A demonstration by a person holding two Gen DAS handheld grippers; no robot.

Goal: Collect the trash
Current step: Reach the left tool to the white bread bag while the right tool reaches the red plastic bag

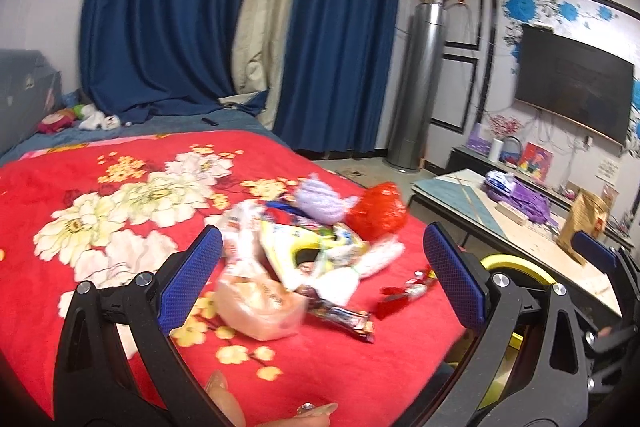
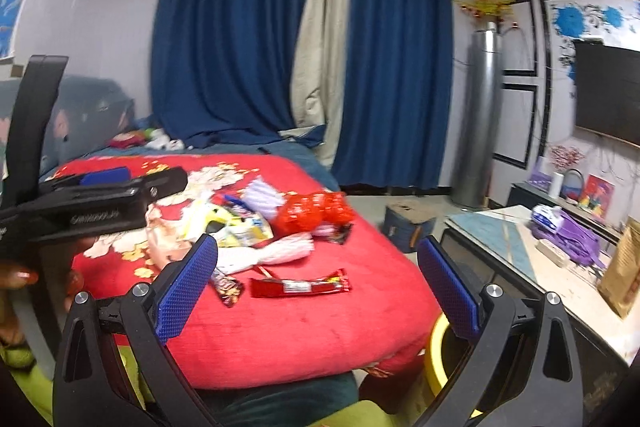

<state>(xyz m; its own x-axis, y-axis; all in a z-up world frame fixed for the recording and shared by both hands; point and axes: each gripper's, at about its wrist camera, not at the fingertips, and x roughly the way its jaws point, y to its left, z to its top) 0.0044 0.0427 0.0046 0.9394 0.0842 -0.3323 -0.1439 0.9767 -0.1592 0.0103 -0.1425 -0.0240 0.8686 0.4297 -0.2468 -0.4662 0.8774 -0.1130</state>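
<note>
1. A bed with a red floral blanket fills the lower left of both views; behind it hang dark blue curtains, with a pale curtain panel between them.
2. To the right stand a tall silver cylindrical unit, a wall-mounted television and a low pale table carrying purple bags and a brown paper bag.
3. A yellow bin sits on the floor just beside the near corner of the bed, between bed and table; its rim is partly hidden by the right gripper's finger.
4. The trash lies in a loose pile on the blanket near that corner: a clear bag holding something pinkish, a crumpled red plastic bag, a pale lilac bundle, yellow-and-white packets and a white twisted bag, all blurred.
5. The left gripper hovers above the pile with its blue-padded jaws spread wide and nothing between them; the pinkish bag lies just beside its left finger. Painted fingernails show at the bottom edge.
6. The right gripper hangs over the bed's near edge, jaws likewise wide apart and empty.
7. A flat red wrapper lies apart from the pile, near the blanket's edge, with a small dark candy wrapper just left of it.
</note>
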